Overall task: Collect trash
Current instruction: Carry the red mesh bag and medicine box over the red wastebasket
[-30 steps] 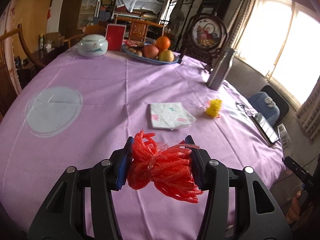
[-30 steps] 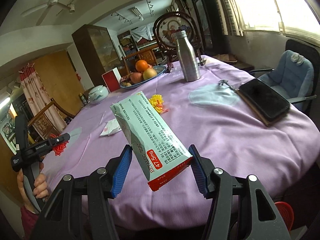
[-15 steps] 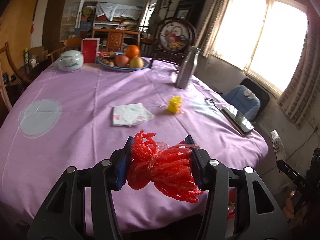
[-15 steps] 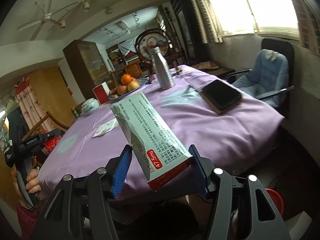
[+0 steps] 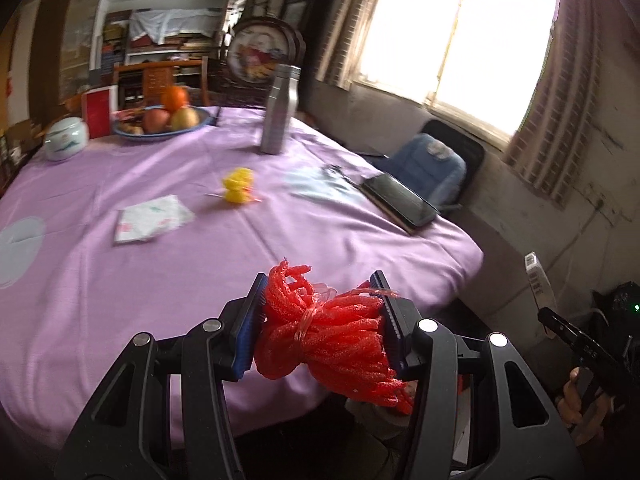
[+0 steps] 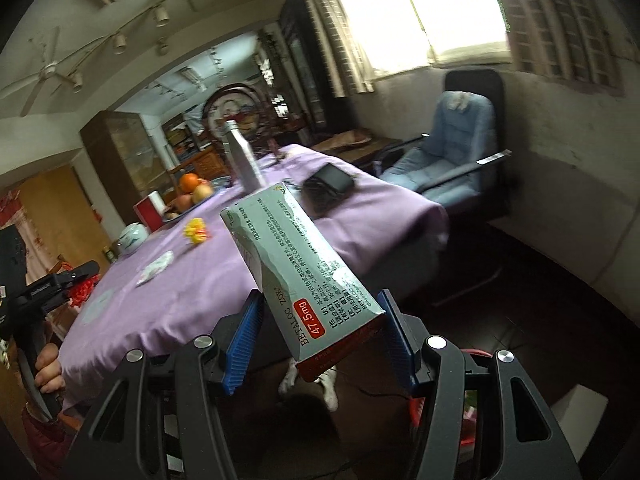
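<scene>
**Spotter:** What are you carrying, and where does it go?

**Me:** My left gripper (image 5: 320,328) is clamped on a bundle of red foam netting tied with clear tape (image 5: 324,332), both blue pads pressed into its sides. My right gripper (image 6: 320,336) pinches a crumpled grey-and-white cardboard medicine box with a red end (image 6: 304,268), gripped at the red end, its long axis running up and away from me.

**Spotter:** And the bin?

**Me:** I see a red plastic basket (image 6: 468,408) on the dark floor, low behind my right gripper's right-hand finger, below the edge of the purple-clothed tabletop (image 6: 224,276). I judge that's the drop point, and the right hand looks nearer. From the left wrist, only a scrap of red peeks under the netting; I can't tell whether it is the basket.

**Spotter:** Anything left?

**Me:** A yellow crumpled wrapper (image 5: 239,186) and a white printed paper napkin (image 5: 152,222), mid-tabletop.
</scene>
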Demonstrator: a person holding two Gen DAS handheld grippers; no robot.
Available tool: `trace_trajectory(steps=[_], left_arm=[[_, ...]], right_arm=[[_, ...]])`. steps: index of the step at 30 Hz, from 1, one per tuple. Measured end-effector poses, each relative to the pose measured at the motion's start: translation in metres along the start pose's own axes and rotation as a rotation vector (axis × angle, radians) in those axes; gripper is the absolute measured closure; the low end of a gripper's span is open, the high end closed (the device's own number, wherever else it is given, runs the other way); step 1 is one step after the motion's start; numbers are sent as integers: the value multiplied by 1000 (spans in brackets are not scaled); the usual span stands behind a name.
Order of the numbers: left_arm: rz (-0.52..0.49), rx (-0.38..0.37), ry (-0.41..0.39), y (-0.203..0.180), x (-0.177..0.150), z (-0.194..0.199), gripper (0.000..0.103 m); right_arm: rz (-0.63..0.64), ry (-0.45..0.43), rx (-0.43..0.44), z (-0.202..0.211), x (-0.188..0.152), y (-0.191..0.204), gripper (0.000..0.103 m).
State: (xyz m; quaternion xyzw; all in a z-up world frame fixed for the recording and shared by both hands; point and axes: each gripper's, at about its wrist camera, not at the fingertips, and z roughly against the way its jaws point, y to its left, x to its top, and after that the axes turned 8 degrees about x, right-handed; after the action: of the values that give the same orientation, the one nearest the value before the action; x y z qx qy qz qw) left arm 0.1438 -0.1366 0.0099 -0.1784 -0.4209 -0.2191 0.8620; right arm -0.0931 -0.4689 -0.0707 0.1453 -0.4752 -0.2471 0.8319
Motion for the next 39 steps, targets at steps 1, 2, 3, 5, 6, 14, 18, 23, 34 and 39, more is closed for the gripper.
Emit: trace_trajectory(steps=[1,2,3,5,6,14,18,23,34,39], left_arm=[[-11,-10,8,-7,-1,-4,52],[-22,-19,16,-14,-2,-7,52],[-38,-32,27,-24,-4,-13,52],[-63,-47,45,-39,-7,-22,52],[-73,-53,52,-45,-7,-26,52],[-159,-112,125,-99,-21,-67,52],[-213,-135,142,-125,-26,-85,52],[-267,-160,178,-153,-33,-108,52],[-382,-236,307,-215,-58,-164,52],[-452,-277,367,-250,-79,-188,52]], right_arm=[[-11,1,-10,2,-3,-7,45],[-23,3,-23,2,-5,-15,45],[-33,5,-34,4,-8,-22,45],[-50,11,-56,5,-14,-34,45],[-62,17,-68,5,-18,-42,45],[-173,97,-135,-17,-51,-99,45],[-222,157,-158,-38,-69,-127,45],[-264,248,-177,-73,-88,-156,42],[-387,240,-228,-80,-105,-205,35],[-422,202,-244,-67,-104,-222,33]])
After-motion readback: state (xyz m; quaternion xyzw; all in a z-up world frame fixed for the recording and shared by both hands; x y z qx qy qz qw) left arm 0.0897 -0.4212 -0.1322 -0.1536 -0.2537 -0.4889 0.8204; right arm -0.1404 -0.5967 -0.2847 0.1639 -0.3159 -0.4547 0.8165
